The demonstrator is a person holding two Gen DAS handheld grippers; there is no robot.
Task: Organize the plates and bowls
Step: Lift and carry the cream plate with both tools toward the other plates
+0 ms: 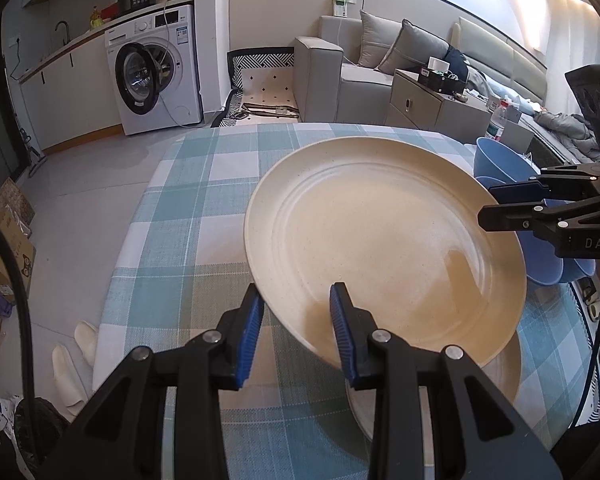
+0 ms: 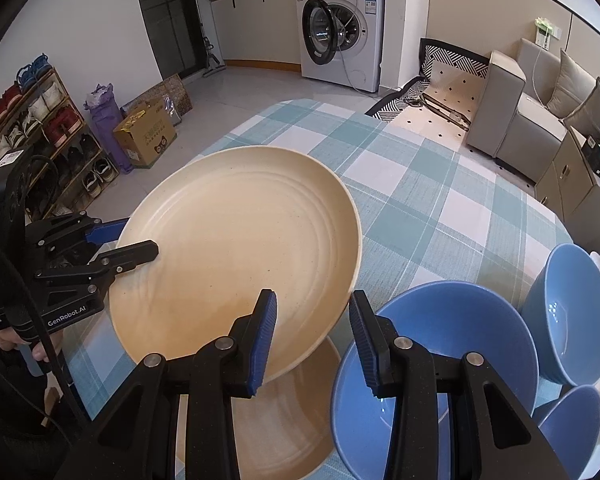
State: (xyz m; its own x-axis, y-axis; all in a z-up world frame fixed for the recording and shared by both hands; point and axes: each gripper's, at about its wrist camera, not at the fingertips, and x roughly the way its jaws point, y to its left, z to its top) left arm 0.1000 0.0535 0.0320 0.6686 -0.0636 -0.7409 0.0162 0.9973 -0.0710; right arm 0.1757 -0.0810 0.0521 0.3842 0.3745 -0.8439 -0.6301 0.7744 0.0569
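A large cream plate hangs tilted above the checked tablecloth, held from two sides. My left gripper is shut on its near rim, one finger on top and one underneath. At the opposite edge my right gripper is shut on the rim as well. Directly under the held plate a second cream plate lies flat on the cloth. Blue bowls stand just right of it, one nested in another, with two more further right.
The table's far half is bare checked cloth. Beyond it are a washing machine, a grey sofa and a low cabinet. A shoe rack and a cardboard box stand on the floor to the left.
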